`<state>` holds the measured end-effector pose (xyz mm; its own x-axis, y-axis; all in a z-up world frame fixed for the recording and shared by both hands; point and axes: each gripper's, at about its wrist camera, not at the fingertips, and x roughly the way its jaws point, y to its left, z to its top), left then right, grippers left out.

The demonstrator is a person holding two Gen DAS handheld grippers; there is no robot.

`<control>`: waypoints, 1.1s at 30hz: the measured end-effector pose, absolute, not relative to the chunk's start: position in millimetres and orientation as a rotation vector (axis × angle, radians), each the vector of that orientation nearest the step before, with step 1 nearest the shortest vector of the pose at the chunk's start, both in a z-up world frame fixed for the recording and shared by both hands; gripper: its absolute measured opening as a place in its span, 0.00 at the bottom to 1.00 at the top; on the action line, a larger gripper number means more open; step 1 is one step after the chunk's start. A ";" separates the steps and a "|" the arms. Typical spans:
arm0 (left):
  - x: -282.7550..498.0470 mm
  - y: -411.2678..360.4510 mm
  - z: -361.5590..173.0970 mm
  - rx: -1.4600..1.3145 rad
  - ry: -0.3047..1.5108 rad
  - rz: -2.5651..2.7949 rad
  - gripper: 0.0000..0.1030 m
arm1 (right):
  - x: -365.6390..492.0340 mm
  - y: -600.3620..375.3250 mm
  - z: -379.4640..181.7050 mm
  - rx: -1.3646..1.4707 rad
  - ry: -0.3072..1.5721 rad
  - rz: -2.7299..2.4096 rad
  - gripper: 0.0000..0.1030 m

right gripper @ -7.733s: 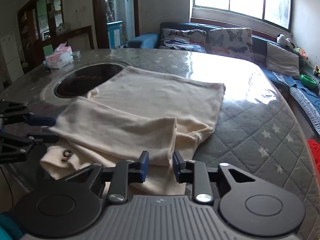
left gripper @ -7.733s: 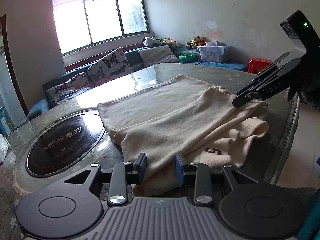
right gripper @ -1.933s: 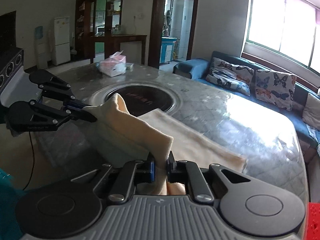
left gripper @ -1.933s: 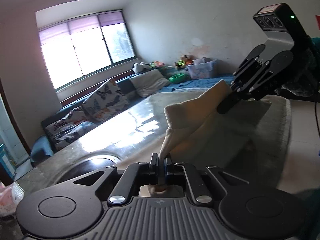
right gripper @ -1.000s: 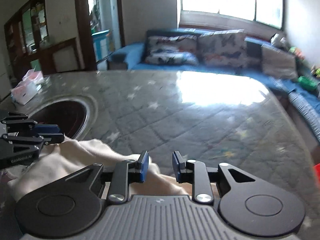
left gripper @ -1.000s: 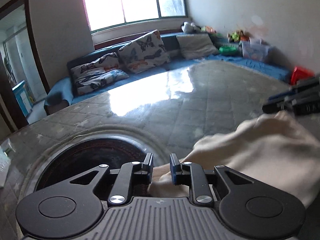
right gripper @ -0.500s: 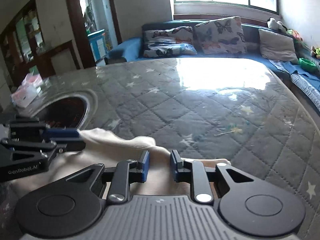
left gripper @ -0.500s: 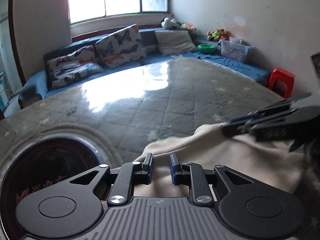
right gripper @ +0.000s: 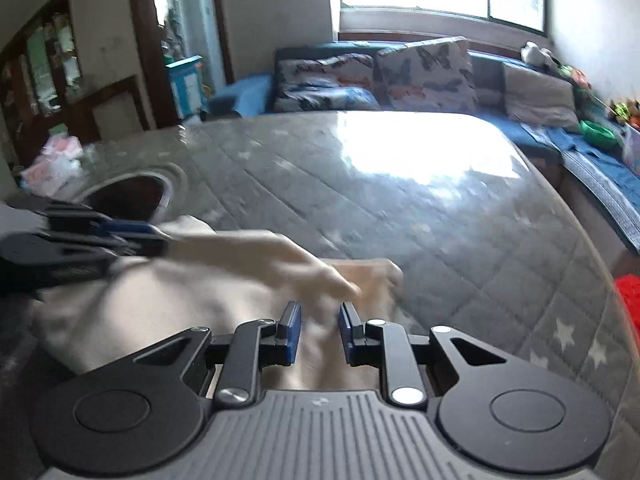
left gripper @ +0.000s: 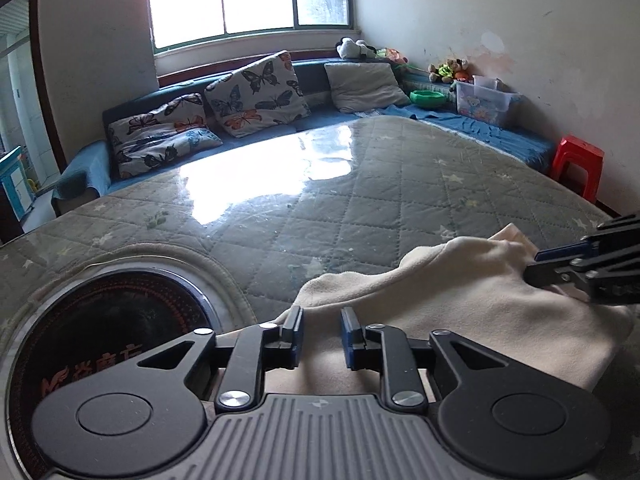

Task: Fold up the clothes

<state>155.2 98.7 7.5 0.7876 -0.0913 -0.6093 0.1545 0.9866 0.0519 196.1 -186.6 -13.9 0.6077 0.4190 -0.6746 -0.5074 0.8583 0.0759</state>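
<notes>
Now one cream garment point(left gripper: 460, 304) on the table point(left gripper: 320, 208), left gripper point(left gripper: 320, 336) and right gripper point(right gripper: 318, 332) both spread.

One cream garment point(left gripper: 460, 304) lies bunched at the counter's point(left gripper: 360, 200) near edge. Two grippers work over it: the left gripper point(left gripper: 320, 334) and the right gripper point(right gripper: 318, 332). One dark round inset point(left gripper: 108, 332) sits in the counter. Beyond its far edge, two butterfly cushions point(left gripper: 256, 94), one grey pillow point(left gripper: 362, 88), one red stool point(left gripper: 576, 168), one clear bin point(left gripper: 486, 100) and one green bowl point(left gripper: 427, 98).
</notes>
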 end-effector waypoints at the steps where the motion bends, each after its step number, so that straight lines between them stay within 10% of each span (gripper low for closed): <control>1: 151.5 98.4 9.1 0.100 0.646 -0.132 0.30 | 198.6 -190.4 -14.5 -0.105 0.749 0.523 0.19; 33: 85.1 88.6 0.5 0.105 0.614 -0.133 0.33 | 203.0 -204.7 2.9 -0.034 0.694 0.515 0.05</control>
<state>85.1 88.6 0.5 0.8094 -0.0935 -0.5797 0.1556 0.9861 0.0583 203.0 -204.7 2.9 0.6496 0.4418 -0.6188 -0.4641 0.8750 0.1376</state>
